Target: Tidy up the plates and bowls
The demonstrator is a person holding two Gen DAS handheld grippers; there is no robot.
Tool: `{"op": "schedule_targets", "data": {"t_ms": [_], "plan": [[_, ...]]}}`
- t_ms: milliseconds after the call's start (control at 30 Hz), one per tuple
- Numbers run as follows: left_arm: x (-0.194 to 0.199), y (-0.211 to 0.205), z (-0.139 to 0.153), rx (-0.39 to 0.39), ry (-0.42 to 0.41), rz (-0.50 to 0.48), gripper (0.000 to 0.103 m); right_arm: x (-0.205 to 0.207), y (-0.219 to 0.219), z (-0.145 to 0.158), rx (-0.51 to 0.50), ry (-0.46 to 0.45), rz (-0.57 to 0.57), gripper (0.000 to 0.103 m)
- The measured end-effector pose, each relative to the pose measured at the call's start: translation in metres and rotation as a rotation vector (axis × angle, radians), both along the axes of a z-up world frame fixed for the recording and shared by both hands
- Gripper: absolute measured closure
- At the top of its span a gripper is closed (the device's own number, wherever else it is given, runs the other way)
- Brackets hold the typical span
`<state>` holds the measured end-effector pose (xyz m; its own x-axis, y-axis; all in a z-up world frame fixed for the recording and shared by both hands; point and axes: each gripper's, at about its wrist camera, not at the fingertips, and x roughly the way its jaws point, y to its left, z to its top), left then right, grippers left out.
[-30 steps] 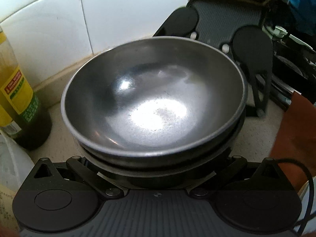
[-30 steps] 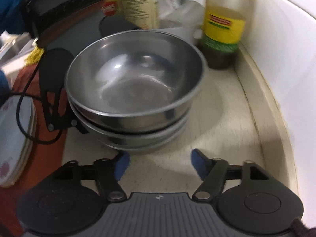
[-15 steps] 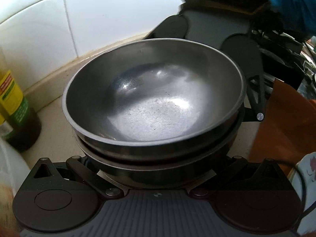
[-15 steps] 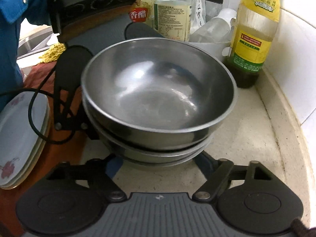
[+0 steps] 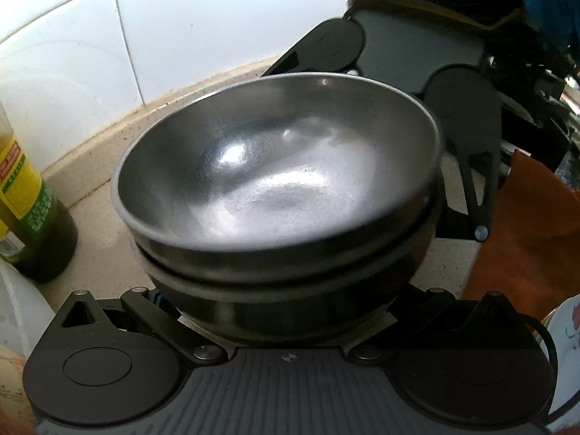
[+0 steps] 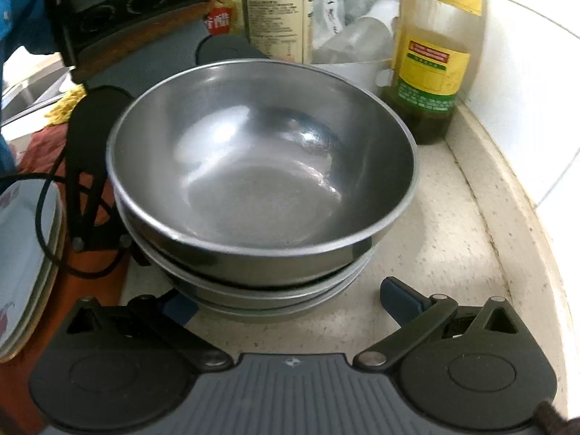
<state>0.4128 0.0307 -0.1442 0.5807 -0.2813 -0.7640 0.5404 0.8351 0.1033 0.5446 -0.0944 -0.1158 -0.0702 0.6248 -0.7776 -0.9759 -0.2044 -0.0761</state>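
Observation:
A stack of steel bowls [image 5: 275, 195] stands on the beige counter by the tiled wall; it also shows in the right wrist view [image 6: 261, 181]. My left gripper [image 5: 286, 320] is open, its fingers spread either side of the stack's base and mostly hidden under the bowls. My right gripper [image 6: 286, 301] is open on the opposite side, blue fingertips [image 6: 398, 299] wide apart at the stack's base. A pile of white flowered plates [image 6: 21, 253] lies on the orange cloth to the left.
A yellow-labelled oil bottle [image 6: 431, 58] and other bottles [image 6: 275, 21] stand behind the bowls. The tiled wall [image 6: 525, 90] is close on the right. An orange cloth [image 5: 525, 224] and a dark appliance [image 6: 134, 11] are nearby. A black cable [image 6: 43, 224] crosses the plates.
Both grippers have moved closer around the bowl stack. The right gripper's fingers now reach the stack's base. The bowls stay on the counter.

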Motion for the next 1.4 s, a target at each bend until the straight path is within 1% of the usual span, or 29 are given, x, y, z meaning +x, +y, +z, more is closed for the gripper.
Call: {"op": "schedule_targets", "data": {"t_ms": [67,133,200,267,333,433,533,700,733,833,900,1000,1033,1100,1167,1200,1300,1400], "plan": [[-0.001,-0.006,0.003,0.028,-0.015,-0.009,0.000,-0.008,-0.002,0.003,0.010,-0.031,0.007,0.015],[-0.001,-0.007,0.003,0.034,-0.014,-0.011,0.000,-0.016,-0.004,0.006,0.005,-0.054,0.021,0.021],[-0.002,-0.003,0.001,0.019,-0.019,-0.019,0.000,-0.019,-0.004,0.007,-0.002,-0.064,0.021,0.022],[-0.004,0.008,-0.003,-0.023,-0.045,-0.043,0.000,-0.019,-0.002,0.008,-0.004,-0.067,0.021,0.022],[-0.002,0.019,-0.009,-0.068,-0.054,-0.036,0.000,-0.020,0.001,0.008,0.002,-0.074,0.021,0.022],[-0.008,0.018,-0.010,-0.064,-0.061,-0.037,0.000,-0.023,0.004,0.009,0.023,-0.082,0.009,0.022],[-0.008,0.016,-0.010,-0.062,-0.061,-0.039,0.000,-0.024,0.002,0.009,0.023,-0.063,0.013,0.022],[0.000,0.006,-0.009,-0.041,-0.042,-0.023,0.000,-0.031,-0.004,0.014,0.062,-0.086,-0.002,0.022],[0.006,0.008,-0.014,-0.032,-0.049,-0.027,0.000,-0.032,-0.006,0.015,0.074,-0.085,-0.003,0.023],[0.010,0.008,-0.016,-0.047,-0.034,-0.029,0.000,-0.032,-0.011,0.021,0.073,-0.053,-0.011,0.023],[0.011,0.008,-0.019,-0.046,-0.032,-0.028,0.000,-0.032,-0.013,0.019,0.080,-0.058,0.002,0.023],[0.011,0.007,-0.017,-0.035,-0.013,-0.045,0.000,-0.026,-0.012,0.018,0.070,-0.026,0.006,0.022],[0.012,0.007,-0.016,-0.032,-0.002,-0.054,0.000,-0.021,-0.011,0.019,0.047,0.009,0.010,0.023],[0.009,0.008,-0.016,-0.019,-0.009,-0.084,0.000,-0.016,-0.010,0.016,0.023,0.060,0.012,0.023],[0.012,0.008,-0.016,-0.008,-0.001,-0.094,0.000,-0.012,-0.009,0.014,0.007,0.096,0.021,0.023],[0.014,0.008,-0.015,-0.003,0.005,-0.094,0.000,-0.011,-0.010,0.014,0.011,0.101,0.025,0.023],[0.022,0.009,-0.011,0.000,-0.005,-0.085,0.000,-0.004,-0.010,0.015,-0.006,0.162,0.033,0.022],[0.029,0.009,-0.012,0.001,-0.014,-0.036,0.000,-0.002,-0.010,0.018,0.019,0.173,0.047,0.022]]}}
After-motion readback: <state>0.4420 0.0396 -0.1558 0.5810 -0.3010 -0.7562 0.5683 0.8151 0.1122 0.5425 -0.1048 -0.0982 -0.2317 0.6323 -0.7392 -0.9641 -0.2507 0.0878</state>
